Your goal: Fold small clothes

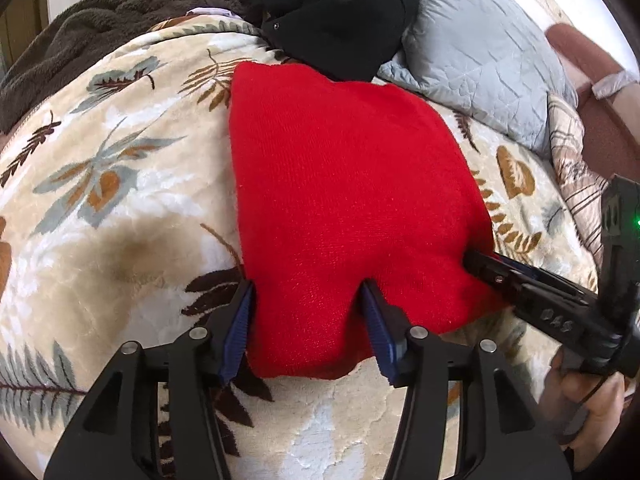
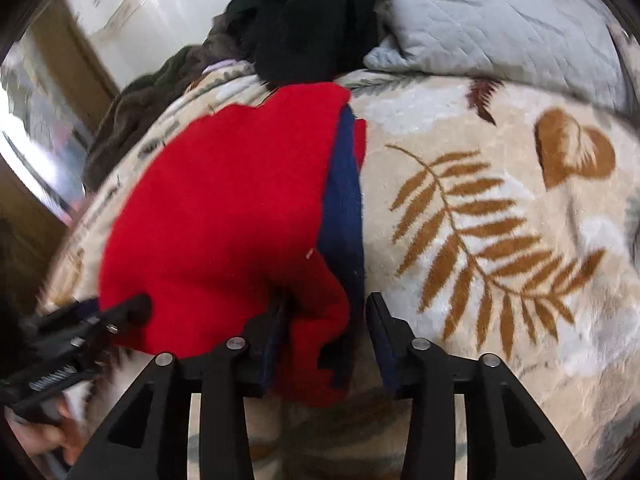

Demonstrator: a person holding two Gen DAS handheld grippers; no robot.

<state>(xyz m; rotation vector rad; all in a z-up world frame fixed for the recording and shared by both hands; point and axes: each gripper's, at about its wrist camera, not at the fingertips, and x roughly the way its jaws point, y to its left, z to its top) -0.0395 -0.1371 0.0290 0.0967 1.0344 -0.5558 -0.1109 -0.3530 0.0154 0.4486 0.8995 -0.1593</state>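
Observation:
A folded red knit garment (image 1: pixel 344 184) lies on the leaf-patterned blanket (image 1: pixel 120 208); in the right wrist view a navy band (image 2: pixel 340 216) shows along its right edge. My left gripper (image 1: pixel 308 312) holds the garment's near left corner, and its blue pads (image 1: pixel 240 320) touch the bunched cloth on both sides. My right gripper (image 2: pixel 326 312) is at the near right corner with its jaws apart. The red cloth rests against its left finger and a gap shows before the right finger. From the left wrist view, the right gripper (image 1: pixel 476 260) pokes in at the cloth's right edge.
A pile of black clothes (image 1: pixel 336 12) sits just beyond the garment. A grey quilted pillow (image 1: pixel 480 52) lies at the back right and a brown fleece blanket (image 1: pixel 80 40) at the back left. A hand (image 1: pixel 592 412) grips the right tool.

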